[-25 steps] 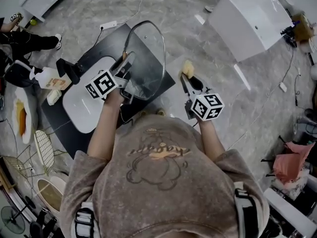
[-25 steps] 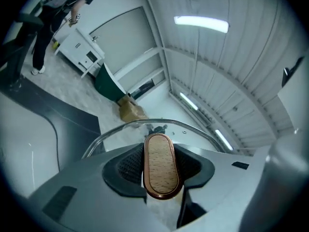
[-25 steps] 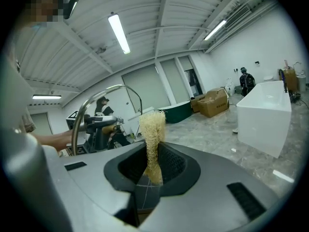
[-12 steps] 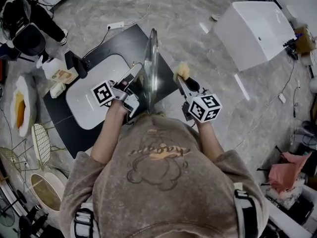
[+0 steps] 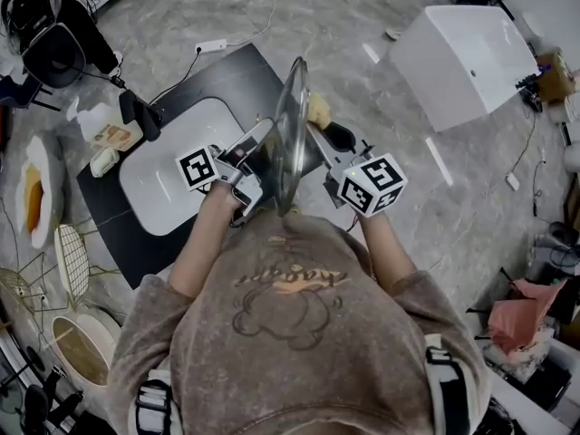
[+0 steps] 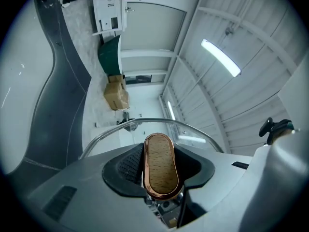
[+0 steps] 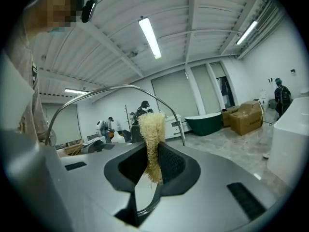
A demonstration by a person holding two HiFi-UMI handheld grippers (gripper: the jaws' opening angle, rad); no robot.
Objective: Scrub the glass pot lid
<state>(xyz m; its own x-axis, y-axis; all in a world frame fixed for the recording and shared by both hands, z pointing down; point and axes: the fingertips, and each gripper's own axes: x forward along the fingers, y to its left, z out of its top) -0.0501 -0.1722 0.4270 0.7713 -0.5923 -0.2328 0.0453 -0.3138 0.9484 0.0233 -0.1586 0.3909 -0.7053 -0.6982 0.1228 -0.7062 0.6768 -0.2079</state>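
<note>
White basin (image 5: 168, 184) set in black countertop (image 5: 231, 84), at left. Left gripper (image 5: 256, 149) clamps wooden handle (image 6: 161, 166) of lid, jaws partway apart around it. Glass pot lid (image 5: 291, 130) held upright, edge-on, over basin's right side. Loofah scrubber (image 5: 318, 109) just beside lid's right face, pinched in right gripper (image 5: 324, 136), jaws narrow.

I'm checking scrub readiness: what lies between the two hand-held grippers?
The glass pot lid, standing edge-on in the head view, its wooden handle clamped by the left hand-held gripper.
</note>
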